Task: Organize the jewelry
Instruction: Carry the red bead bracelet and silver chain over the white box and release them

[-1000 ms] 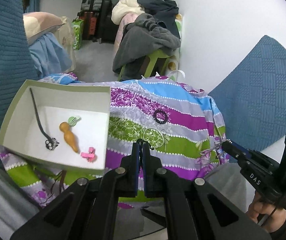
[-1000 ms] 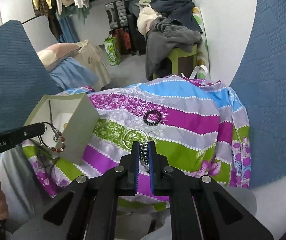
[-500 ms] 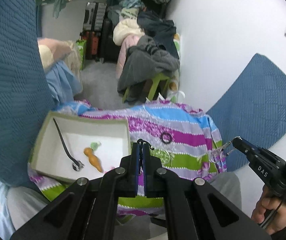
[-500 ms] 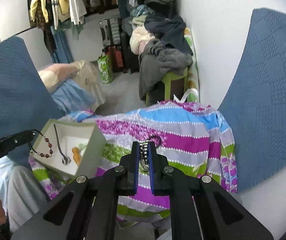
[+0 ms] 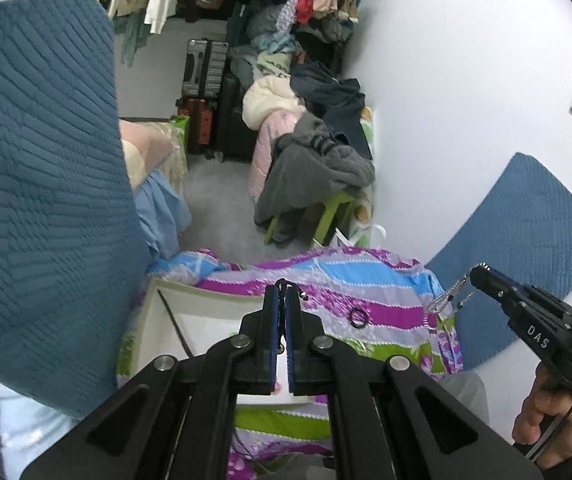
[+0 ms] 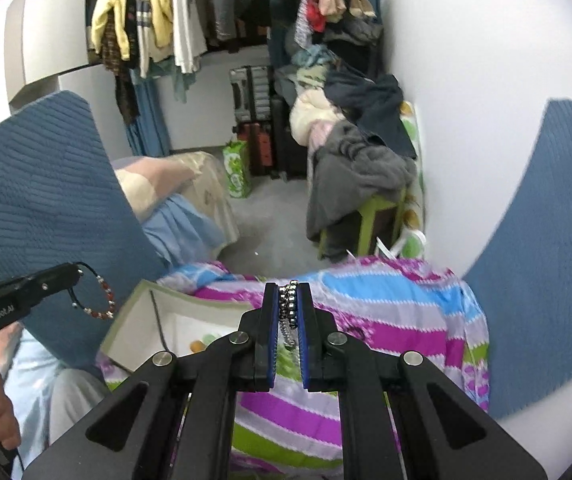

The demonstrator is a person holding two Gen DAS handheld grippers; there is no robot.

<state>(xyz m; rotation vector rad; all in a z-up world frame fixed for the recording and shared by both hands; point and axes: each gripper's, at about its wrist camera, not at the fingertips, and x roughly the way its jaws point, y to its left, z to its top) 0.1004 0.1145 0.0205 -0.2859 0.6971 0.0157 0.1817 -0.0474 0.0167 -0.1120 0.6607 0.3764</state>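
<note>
The striped cloth (image 6: 386,320) spreads below and ahead of both grippers, draped over what seems to be the person's lap, with blue quilted cushions (image 5: 37,160) rising on either side. On the cloth, below and to the left of both tools, sits the open white box (image 6: 133,320), its walls olive outside; inside it a dark cord (image 5: 173,320) and an orange piece (image 6: 195,346) show, the rest hidden behind the gripper bodies.

The left gripper (image 5: 281,292) is clamped tight on the thin cord of a red beaded bracelet (image 6: 101,300), which hangs as a loop below its tip in the right wrist view, to the left of the box and above it. The right gripper (image 6: 294,292) is closed on a silver ball chain (image 6: 290,312); the chain runs lengthwise along the pads and dangles from the tip, seen in the left wrist view against the right-hand cushion.

A small black ring-shaped band (image 5: 358,317) lies loose on a purple stripe, ahead of the left gripper and to the right of the box.

The box lies down and left of each held piece. The left gripper looks the nearer, so the bracelet probably goes in first; the chain must cross leftward over the cloth to reach it.
</note>
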